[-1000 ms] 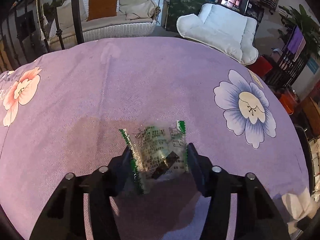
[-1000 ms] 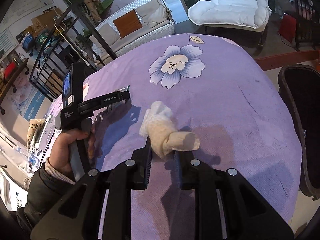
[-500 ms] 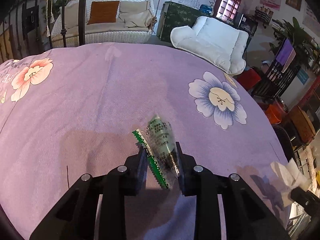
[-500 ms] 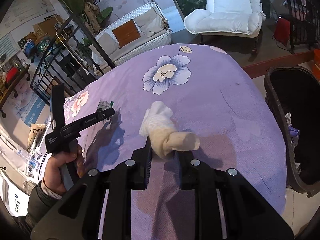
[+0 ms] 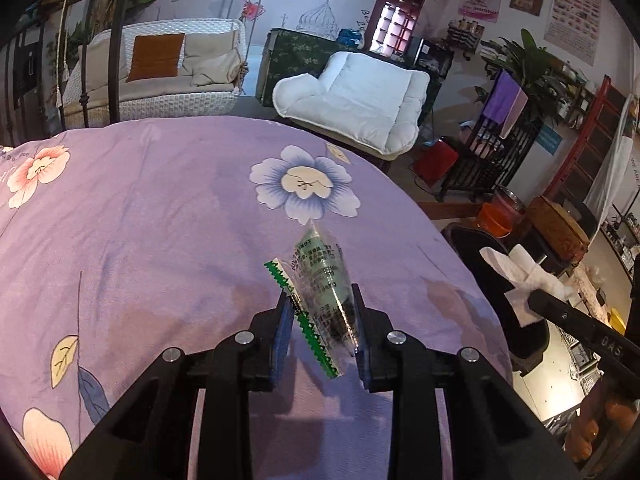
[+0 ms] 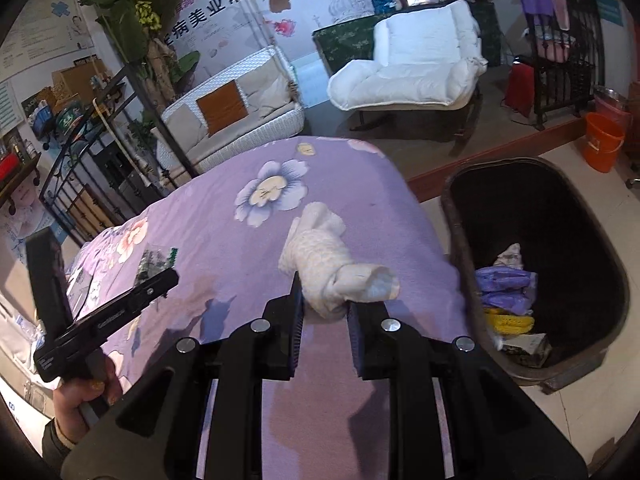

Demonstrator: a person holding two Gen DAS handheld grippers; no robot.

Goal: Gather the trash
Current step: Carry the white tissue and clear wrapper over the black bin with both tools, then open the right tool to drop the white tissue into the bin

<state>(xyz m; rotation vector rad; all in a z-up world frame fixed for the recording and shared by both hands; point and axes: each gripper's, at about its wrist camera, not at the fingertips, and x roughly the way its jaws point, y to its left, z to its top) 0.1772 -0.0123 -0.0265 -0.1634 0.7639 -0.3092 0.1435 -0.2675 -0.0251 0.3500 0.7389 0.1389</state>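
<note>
Wrapper point(image 5: 320, 280) pinched between left tongs point(image 5: 320, 312) (tissue point(image 6: 332, 268) in right point(image 6: 324, 304)).

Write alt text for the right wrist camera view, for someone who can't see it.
The right gripper pinches a crumpled white tissue above a purple flowered bedspread. A black trash bin holding scraps sits on the floor to its right; the left gripper holds a wrapper at left.

Glossy clear plastic wrapper point(image 5: 320, 280) with a green serrated edge; soft, crumpled paper tissue point(image 6: 332, 268); matt purple floral cloth point(image 5: 160, 220); smooth black plastic bin point(image 6: 560, 208).
</note>
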